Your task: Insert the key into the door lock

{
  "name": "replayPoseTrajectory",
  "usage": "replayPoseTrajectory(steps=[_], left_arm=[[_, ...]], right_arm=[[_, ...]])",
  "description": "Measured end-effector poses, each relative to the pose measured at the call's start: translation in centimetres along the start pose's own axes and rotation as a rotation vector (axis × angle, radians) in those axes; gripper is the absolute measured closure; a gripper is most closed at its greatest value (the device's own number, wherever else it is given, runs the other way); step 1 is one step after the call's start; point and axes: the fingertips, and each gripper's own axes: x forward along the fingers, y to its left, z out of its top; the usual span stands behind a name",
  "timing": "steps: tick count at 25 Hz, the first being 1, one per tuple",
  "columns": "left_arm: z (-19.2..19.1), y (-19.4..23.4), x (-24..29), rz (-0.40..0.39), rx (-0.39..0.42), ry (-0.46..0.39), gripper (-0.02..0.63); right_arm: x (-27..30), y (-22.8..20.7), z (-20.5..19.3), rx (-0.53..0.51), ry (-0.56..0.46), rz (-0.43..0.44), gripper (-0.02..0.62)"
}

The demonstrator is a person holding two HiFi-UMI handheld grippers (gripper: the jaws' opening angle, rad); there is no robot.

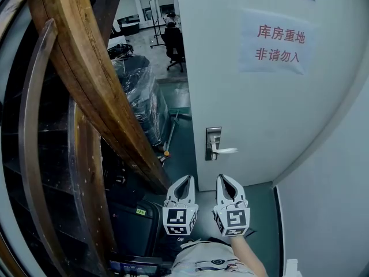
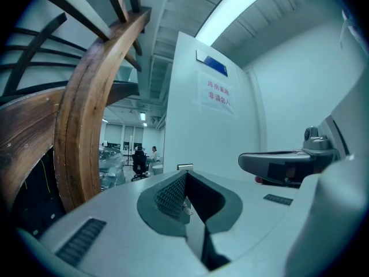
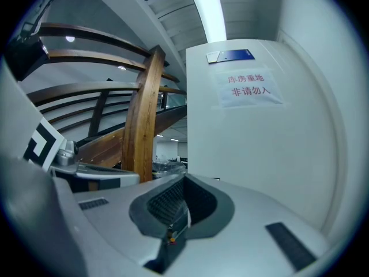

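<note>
A white door (image 1: 253, 97) stands ahead, with a metal lock plate (image 1: 213, 144) and a lever handle (image 1: 226, 150) near its left edge. My left gripper (image 1: 188, 179) and right gripper (image 1: 222, 178) are held side by side just below the handle, pointing level at the door and apart from it. Both have their jaws together. The left gripper view shows its tips (image 2: 185, 175) meeting in front of the door (image 2: 213, 137). The right gripper (image 3: 184, 179) also shows its tips meeting. No key shows in any view, and nothing sticks out past either pair of tips.
A curved wooden stair railing (image 1: 86, 79) rises close on the left. Plastic-wrapped goods (image 1: 141, 97) stand beyond it, and a person sits on an office chair (image 1: 173, 42) far back. A paper sign (image 1: 277, 44) hangs on the door. A wall (image 1: 328, 201) closes the right side.
</note>
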Motion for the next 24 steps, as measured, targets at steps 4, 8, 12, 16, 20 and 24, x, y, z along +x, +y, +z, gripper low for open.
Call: replayPoseTrajectory(steps=[4, 8, 12, 16, 20, 24], left_arm=[[0.03, 0.06, -0.07, -0.001, 0.004, 0.002, 0.601], [0.04, 0.13, -0.09, 0.0, 0.006, 0.001, 0.601], [0.13, 0.09, -0.08, -0.001, 0.005, 0.0, 0.601], [0.07, -0.09, -0.05, -0.005, 0.006, 0.003, 0.601], [-0.14, -0.22, -0.11, -0.007, 0.005, 0.007, 0.601], [-0.4, -0.28, 0.0, -0.006, -0.001, 0.007, 0.601]], right_arm=[[-0.07, -0.01, -0.04, -0.002, 0.003, -0.001, 0.589], [0.01, 0.06, -0.11, -0.004, 0.004, 0.004, 0.589], [0.09, 0.22, -0.13, -0.005, 0.003, 0.009, 0.589], [0.06, 0.28, -0.23, -0.007, 0.007, 0.012, 0.589], [-0.03, 0.38, -0.62, -0.004, 0.019, 0.019, 0.589], [0.05, 0.4, -0.96, -0.001, 0.027, 0.029, 0.589]])
